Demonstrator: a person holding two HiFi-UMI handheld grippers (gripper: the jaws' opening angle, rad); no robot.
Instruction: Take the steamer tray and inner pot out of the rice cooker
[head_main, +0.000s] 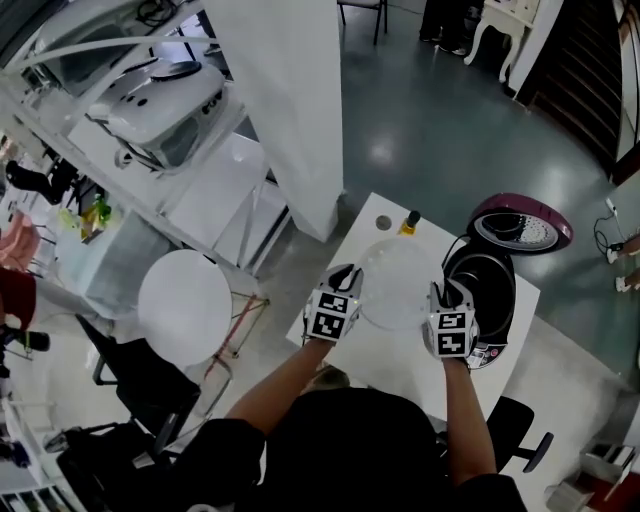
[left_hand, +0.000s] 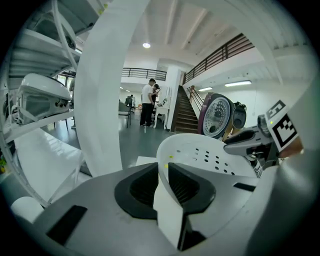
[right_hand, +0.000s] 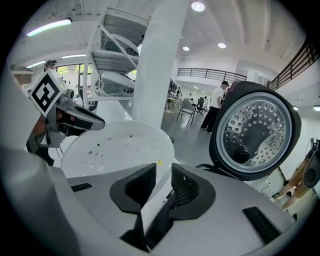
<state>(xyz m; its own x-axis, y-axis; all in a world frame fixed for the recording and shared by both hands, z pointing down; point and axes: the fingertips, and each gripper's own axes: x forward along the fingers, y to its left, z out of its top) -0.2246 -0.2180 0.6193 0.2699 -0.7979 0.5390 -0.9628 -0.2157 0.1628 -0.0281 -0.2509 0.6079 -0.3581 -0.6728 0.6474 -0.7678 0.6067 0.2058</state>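
White perforated steamer tray is already out of the rice cooker, held up over the tabletop just left of it. The left gripper has its fingers pinched on the tray's left rim. The right gripper has its fingers clamped on the right rim. The cooker's lid stands open.
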